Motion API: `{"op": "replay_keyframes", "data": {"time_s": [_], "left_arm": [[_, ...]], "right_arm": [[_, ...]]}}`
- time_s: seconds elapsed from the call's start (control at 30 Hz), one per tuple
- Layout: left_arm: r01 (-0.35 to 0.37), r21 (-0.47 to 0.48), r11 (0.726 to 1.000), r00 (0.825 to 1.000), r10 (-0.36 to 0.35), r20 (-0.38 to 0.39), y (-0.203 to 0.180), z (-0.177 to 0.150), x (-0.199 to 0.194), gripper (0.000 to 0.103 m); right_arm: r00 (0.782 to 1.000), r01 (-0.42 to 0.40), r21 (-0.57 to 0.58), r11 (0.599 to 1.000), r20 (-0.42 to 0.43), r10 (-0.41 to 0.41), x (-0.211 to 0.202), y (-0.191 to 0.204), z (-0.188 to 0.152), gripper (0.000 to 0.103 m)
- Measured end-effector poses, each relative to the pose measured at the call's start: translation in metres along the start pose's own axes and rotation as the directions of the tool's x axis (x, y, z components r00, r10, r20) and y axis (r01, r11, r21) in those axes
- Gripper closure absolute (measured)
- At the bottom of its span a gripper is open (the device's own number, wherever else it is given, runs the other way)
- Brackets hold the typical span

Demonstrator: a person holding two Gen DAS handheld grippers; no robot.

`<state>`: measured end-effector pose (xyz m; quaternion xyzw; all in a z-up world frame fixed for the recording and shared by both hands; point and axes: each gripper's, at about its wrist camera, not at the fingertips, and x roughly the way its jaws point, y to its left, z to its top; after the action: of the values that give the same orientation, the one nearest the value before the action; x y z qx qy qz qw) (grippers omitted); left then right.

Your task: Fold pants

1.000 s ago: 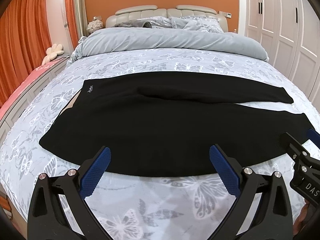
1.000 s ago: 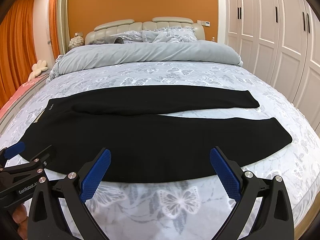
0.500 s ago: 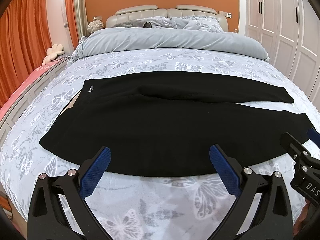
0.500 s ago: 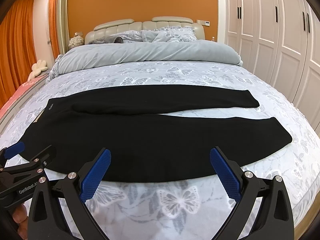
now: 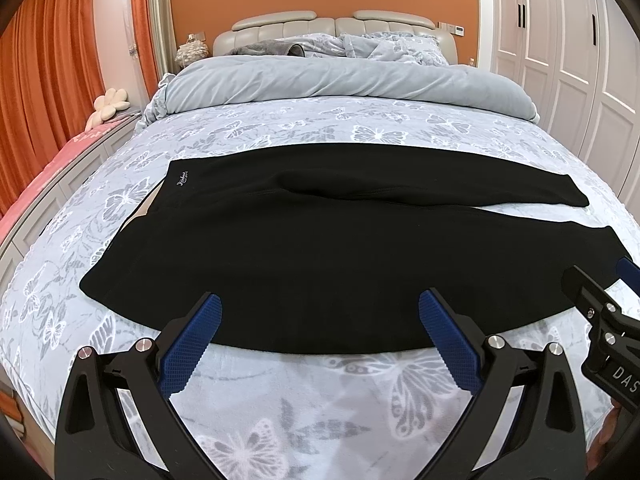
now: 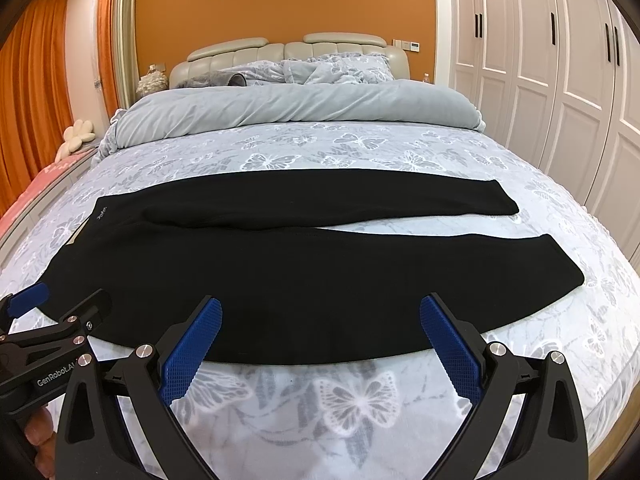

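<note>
Practically nothing has changed over the last second. From the left wrist view, the left gripper [image 5: 319,322] hovers just short of the near edge of the black pants [image 5: 320,248], jaws spread wide and empty, exactly as a second ago. The pants lie flat across the bed [image 5: 304,384], waistband to the left, legs running right, the near leg slightly apart from the far one. That stillness suggests the fold has not begun; the first grasp is still to come. The right gripper [image 5: 600,300] shows only at the right edge, cut off.

From the right wrist view, the right gripper [image 6: 320,324] likewise hangs released before the near leg of the pants [image 6: 320,276], unmoved. The left gripper [image 6: 56,304] pokes in at the left, partly out of frame. Beneath it something skin-toned shows, too cropped to identify. The waistband label is too small to read.
</note>
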<state>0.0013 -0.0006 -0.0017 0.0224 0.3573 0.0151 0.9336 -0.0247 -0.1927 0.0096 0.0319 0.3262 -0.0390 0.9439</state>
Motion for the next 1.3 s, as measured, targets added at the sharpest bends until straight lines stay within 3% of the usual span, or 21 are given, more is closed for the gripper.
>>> {"op": "replay_keyframes", "data": {"time_s": [0.6, 0.83, 0.97, 1.17, 1.3], "left_arm": [[-0.001, 0.001, 1.0, 1.0, 0.001, -0.008, 0.004, -0.003, 0.004, 0.006], [0.047, 0.005, 0.999, 0.997, -0.047, -0.057, 0.006, 0.005, 0.012, 0.005], [0.093, -0.024, 0.995, 0.994, -0.094, -0.051, 0.035, 0.039, 0.02, 0.005], [0.004, -0.124, 0.992, 0.998, -0.012, -0.066, 0.125, 0.1, 0.076, 0.005], [-0.011, -0.178, 0.984, 0.993, -0.011, -0.122, 0.177, 0.128, 0.131, 0.005]], "right_arm": [[1.0, 0.0, 0.008, 1.0, -0.015, 0.0, 0.002, -0.001, -0.004, 0.005], [0.999, -0.022, 0.01, 1.0, -0.041, 0.022, 0.01, -0.019, 0.01, 0.005], [0.997, -0.036, 0.023, 0.999, -0.073, 0.037, 0.026, -0.066, 0.05, 0.005], [0.994, 0.02, 0.142, 0.99, -0.108, -0.005, 0.086, -0.186, 0.103, 0.005], [0.99, 0.101, 0.178, 0.979, -0.116, -0.082, 0.141, -0.253, 0.129, 0.005]]}}
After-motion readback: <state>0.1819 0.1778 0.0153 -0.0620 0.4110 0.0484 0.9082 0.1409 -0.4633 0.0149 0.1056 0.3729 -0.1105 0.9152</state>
